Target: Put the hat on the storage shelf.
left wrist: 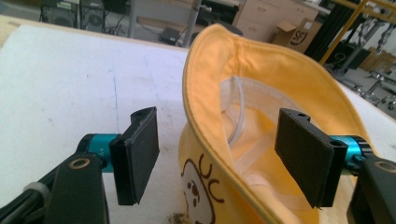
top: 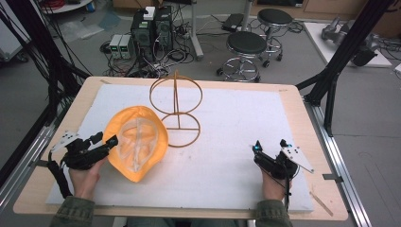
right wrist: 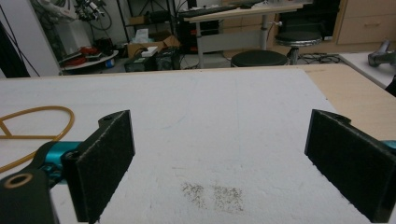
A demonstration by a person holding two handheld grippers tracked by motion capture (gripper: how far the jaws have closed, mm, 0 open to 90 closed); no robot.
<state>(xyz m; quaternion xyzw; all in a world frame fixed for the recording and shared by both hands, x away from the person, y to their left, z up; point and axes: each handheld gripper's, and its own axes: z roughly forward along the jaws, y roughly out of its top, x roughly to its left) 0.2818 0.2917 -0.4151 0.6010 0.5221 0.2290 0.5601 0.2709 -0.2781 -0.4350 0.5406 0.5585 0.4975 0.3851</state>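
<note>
Left tool (left wrist: 219, 161) gapes astride the yellow hat's (top: 136, 142) brim, seemingly untouching; right tool (right wrist: 219, 163) released over bare white mat (top: 236, 127).

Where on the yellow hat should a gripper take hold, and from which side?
Probably the brim on the hat's left edge. The yellow hat lies upside down on the white mat, its opening up, so the brim stands as a thin free rim. The left gripper already sits there, open, one jaw outside and one inside that rim. Closing from the left should pinch it. The right gripper is farther off.
</note>
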